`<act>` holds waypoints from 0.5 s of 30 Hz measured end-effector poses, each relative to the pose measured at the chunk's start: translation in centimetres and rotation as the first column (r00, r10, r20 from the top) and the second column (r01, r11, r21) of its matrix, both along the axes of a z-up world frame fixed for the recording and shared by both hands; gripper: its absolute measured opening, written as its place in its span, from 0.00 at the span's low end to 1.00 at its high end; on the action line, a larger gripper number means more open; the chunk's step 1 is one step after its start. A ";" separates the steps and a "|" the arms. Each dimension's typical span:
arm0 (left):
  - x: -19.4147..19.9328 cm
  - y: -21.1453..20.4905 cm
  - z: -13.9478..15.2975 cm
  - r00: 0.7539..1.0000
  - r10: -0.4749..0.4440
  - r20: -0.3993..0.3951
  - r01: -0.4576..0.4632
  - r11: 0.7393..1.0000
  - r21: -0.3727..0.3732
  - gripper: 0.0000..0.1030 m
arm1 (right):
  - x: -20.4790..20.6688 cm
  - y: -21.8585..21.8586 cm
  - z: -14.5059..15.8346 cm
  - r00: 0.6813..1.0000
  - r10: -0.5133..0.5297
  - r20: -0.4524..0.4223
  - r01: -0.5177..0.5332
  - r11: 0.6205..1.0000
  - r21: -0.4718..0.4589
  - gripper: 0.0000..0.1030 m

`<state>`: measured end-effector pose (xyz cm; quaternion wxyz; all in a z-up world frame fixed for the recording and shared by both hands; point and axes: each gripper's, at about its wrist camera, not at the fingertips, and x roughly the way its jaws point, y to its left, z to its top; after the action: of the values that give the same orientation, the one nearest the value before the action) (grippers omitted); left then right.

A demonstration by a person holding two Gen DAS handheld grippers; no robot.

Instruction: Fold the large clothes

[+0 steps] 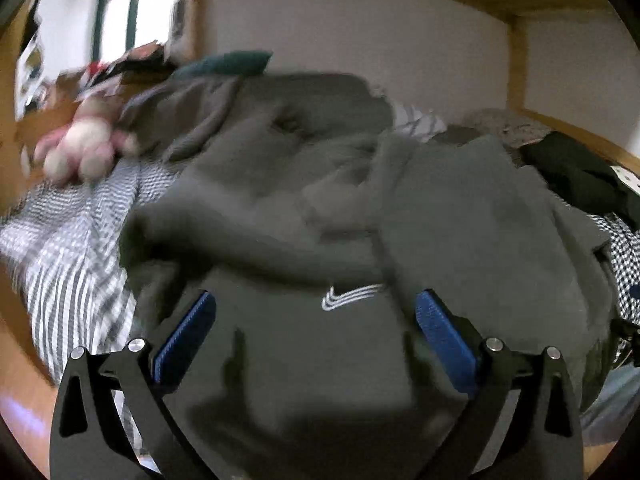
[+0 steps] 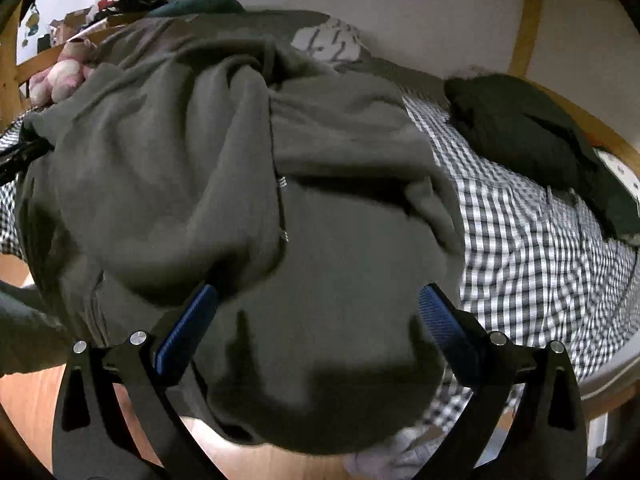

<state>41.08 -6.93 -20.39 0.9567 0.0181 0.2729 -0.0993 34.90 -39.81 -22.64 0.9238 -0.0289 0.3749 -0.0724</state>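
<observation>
A large olive-grey hoodie (image 1: 340, 208) with a white swoosh logo (image 1: 352, 296) lies crumpled on a bed. My left gripper (image 1: 316, 304) is open just above its chest, with nothing between the blue pads (image 1: 188, 336). In the right wrist view the same hoodie (image 2: 240, 184) fills the middle, its drawstring (image 2: 282, 200) running down the front. My right gripper (image 2: 320, 300) is open over the hoodie's near edge, which hangs over the bed's front. Its blue pads (image 2: 444, 328) hold nothing.
The bed has a black-and-white checked sheet (image 2: 520, 240) and a wooden frame (image 2: 528, 20). A dark garment (image 2: 528, 132) lies at the back right. A pink plush toy (image 1: 84, 144) sits at the left. A wooden floor (image 2: 36, 412) is below.
</observation>
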 end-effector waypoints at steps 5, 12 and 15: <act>-1.7 4.6 -3.9 0.993 0.065 -0.096 -0.073 0.994 -0.081 0.96 | -1.9 -0.9 -2.3 0.999 -0.023 -0.041 0.025 0.999 0.032 0.97; -4.6 8.3 -9.9 0.972 0.034 -0.234 -0.072 0.985 -0.156 0.96 | -5.0 -2.1 -5.0 0.995 -0.065 -0.080 0.074 0.991 0.109 0.97; -5.0 8.8 -13.9 0.939 -0.018 -0.342 -0.046 0.983 -0.178 0.96 | -6.2 -2.5 -6.1 0.994 -0.065 -0.091 0.075 0.990 0.117 0.97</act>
<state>36.06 1.91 -34.26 0.8930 -0.0895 0.4249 -0.1187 28.74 -42.33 -28.77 0.9036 0.0369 0.4191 -0.0808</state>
